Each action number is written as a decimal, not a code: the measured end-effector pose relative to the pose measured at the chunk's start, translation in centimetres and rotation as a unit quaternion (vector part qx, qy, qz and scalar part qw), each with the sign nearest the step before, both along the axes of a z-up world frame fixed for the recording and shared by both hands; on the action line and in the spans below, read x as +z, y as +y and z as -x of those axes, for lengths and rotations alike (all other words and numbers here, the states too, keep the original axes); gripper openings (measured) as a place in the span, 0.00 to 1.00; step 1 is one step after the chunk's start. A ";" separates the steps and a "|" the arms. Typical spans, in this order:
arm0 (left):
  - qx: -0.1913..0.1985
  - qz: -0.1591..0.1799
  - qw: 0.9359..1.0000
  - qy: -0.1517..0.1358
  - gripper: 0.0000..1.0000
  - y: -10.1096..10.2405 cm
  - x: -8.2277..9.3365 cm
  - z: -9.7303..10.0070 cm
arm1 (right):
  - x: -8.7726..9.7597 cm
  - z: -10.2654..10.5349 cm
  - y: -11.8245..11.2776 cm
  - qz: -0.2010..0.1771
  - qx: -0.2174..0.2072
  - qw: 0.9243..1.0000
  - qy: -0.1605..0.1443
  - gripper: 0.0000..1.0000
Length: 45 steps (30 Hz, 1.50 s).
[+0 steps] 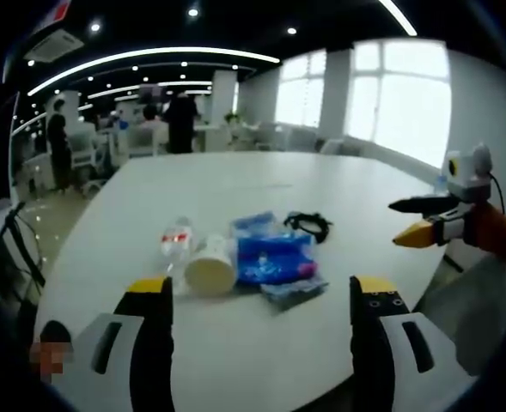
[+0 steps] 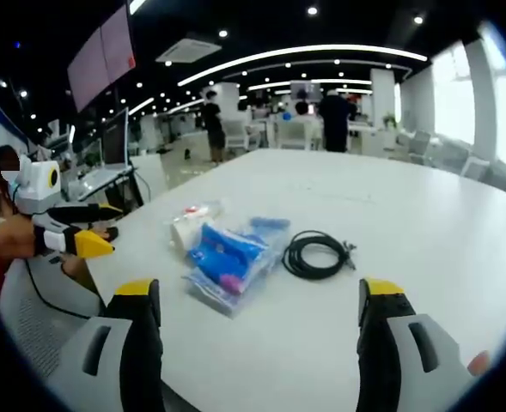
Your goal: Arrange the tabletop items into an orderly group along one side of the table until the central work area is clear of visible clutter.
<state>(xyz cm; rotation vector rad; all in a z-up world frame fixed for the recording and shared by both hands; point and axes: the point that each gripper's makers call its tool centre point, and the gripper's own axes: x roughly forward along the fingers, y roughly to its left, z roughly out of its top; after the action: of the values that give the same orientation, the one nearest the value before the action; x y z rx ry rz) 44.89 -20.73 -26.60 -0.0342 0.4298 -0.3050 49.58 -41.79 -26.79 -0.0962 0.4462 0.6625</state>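
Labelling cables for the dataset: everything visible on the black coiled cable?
The black coiled cable is thin and round-sectioned, wound into a loose flat loop of several turns, with a short end poking out at one side. It lies flat on the white table, just beside the blue plastic packets, seemingly not touching them; neither gripper touches it.

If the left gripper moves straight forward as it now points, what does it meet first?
Probably the white paper cup lying on its side, with the blue plastic packet just beside it; depth is hard to judge.
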 end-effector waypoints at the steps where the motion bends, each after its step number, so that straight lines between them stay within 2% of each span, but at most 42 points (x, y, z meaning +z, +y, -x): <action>1: -0.001 0.000 1.000 0.000 0.81 0.0 0.0 0.0 | 0.0 0.0 0.0 0.001 0.000 1.000 0.000 0.95; 45: -0.005 -0.003 1.000 0.007 0.80 -0.1 -0.3 0.0 | -0.3 0.1 0.1 0.006 0.004 1.000 0.005 0.93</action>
<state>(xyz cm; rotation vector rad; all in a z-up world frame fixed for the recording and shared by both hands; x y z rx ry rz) 44.85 -20.87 -26.88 -0.0291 0.4456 -0.3131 49.50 -41.73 -27.08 -0.1057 0.4600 0.6689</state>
